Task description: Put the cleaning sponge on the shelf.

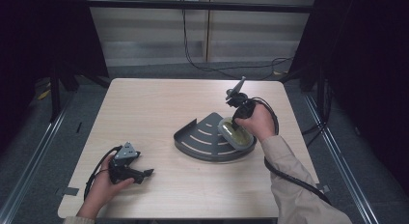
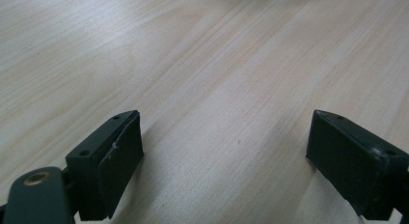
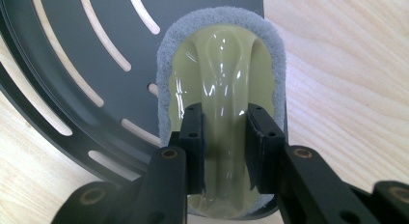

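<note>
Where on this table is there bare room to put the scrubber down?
Bare wood runs along the table's far edge behind the slotted rack, and across the middle between the rack and the left tongs. The near right corner is bare too. It is crowded at the rack's right edge, where the right tongs grip the scrubber.

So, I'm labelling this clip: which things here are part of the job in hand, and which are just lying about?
In the job:
- scrubbing pad with the olive ridge handle, lying on the shelf
- dark slotted corner shelf
- right claw, shut on the pad's handle

Lying about:
- left claw, open, resting on the table
- cables on the floor behind
</note>
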The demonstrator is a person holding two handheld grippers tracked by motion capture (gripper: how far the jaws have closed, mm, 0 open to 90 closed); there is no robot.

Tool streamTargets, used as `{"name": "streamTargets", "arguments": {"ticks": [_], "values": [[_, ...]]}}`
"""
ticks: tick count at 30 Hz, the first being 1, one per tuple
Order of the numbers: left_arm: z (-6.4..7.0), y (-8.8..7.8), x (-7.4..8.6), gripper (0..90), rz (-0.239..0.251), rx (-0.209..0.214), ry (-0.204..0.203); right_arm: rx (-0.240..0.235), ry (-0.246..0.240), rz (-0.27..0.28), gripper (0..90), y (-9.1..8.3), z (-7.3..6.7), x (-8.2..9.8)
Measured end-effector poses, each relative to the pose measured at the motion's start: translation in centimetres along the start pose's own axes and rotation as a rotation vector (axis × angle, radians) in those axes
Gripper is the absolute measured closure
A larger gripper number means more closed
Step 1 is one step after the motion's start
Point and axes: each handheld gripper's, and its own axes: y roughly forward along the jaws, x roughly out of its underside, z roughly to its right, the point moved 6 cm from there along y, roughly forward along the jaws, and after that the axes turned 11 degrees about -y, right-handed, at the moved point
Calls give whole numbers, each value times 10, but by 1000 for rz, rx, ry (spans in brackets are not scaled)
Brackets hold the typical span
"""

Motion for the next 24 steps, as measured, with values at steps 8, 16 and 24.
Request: {"name": "streamTargets", "arguments": {"ticks": [8, 16, 24], "values": [[0, 0, 0, 120, 1, 0, 1, -5, -5, 4, 710, 1, 0, 1], [0, 0, 0, 120, 1, 0, 1, -7, -7, 3, 710, 4, 0, 0], [0, 0, 0, 120, 1, 0, 1, -11, -8, -6, 710, 9, 1, 2]]}}
